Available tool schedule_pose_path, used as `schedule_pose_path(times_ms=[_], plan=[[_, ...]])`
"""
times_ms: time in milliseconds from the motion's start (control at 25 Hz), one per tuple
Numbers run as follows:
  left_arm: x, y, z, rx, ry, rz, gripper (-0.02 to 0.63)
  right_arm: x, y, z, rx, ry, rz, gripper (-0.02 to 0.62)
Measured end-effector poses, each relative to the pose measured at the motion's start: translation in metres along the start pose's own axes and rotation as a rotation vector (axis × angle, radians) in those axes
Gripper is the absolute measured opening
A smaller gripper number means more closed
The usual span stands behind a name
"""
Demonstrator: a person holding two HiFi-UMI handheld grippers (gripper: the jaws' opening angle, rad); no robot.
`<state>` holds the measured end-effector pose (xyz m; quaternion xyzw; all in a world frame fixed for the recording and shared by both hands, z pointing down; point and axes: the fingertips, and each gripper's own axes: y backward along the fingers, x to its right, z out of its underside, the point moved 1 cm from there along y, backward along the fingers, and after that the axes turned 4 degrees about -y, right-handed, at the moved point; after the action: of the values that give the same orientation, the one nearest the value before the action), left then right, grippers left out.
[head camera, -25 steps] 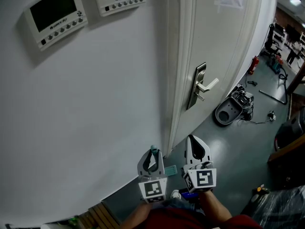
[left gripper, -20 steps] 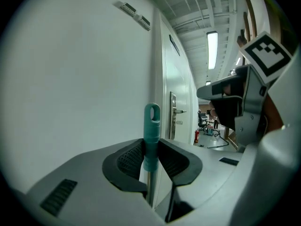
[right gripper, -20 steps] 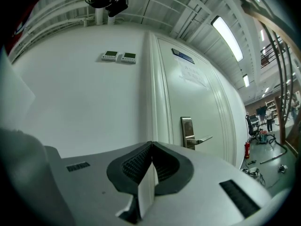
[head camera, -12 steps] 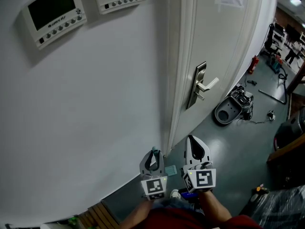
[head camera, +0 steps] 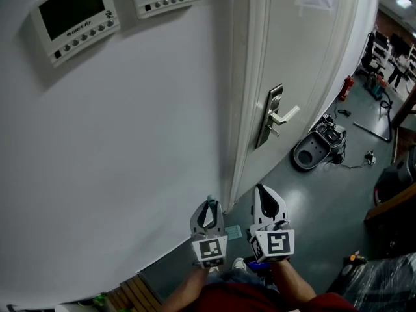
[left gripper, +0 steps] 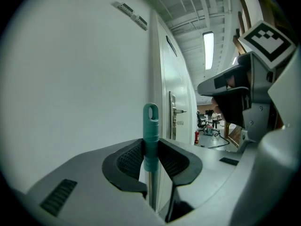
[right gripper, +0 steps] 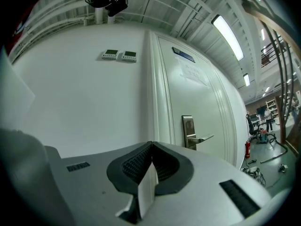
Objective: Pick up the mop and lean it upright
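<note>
The mop shows only as its teal handle end [left gripper: 150, 121] with a hanging loop, on a silver pole that stands upright close to the white wall. My left gripper [left gripper: 151, 147] is shut on that handle end, with a ribbed pad pressing on each side. In the head view the teal mop tip [head camera: 209, 200] pokes out above the left gripper [head camera: 208, 214], near the corner of the door frame. My right gripper [head camera: 267, 203] hovers just to its right; its jaws [right gripper: 151, 147] meet at the tips with nothing between them. The mop head is hidden.
A white door [head camera: 305, 57] with a metal lever handle [head camera: 281, 117] stands right of the wall. Two control panels [head camera: 75, 18] hang on the wall above. On the grey floor lie a round machine [head camera: 317, 149], cables and a red fire extinguisher [head camera: 345, 88]. Wooden slats [head camera: 140, 294] sit at bottom left.
My left gripper has sunk a little with the mop handle still in it. The right gripper has not moved.
</note>
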<state>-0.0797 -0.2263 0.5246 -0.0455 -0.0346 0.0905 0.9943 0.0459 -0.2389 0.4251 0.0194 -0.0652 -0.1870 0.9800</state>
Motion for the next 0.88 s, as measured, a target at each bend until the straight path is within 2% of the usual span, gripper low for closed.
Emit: schedule_pose_path(times_ms=[320,880], plan=[[-0.017,-0.028,0.007,-0.042,-0.03,-0.014,0.11,0.001,0.001,-0.002,0.0,0.006,0.001,0.017],[-0.028,-0.072,0.006,-0.113,0.027,-0.054,0.11,0.002,0.003,0.0,-0.007,0.009,0.002,0.017]])
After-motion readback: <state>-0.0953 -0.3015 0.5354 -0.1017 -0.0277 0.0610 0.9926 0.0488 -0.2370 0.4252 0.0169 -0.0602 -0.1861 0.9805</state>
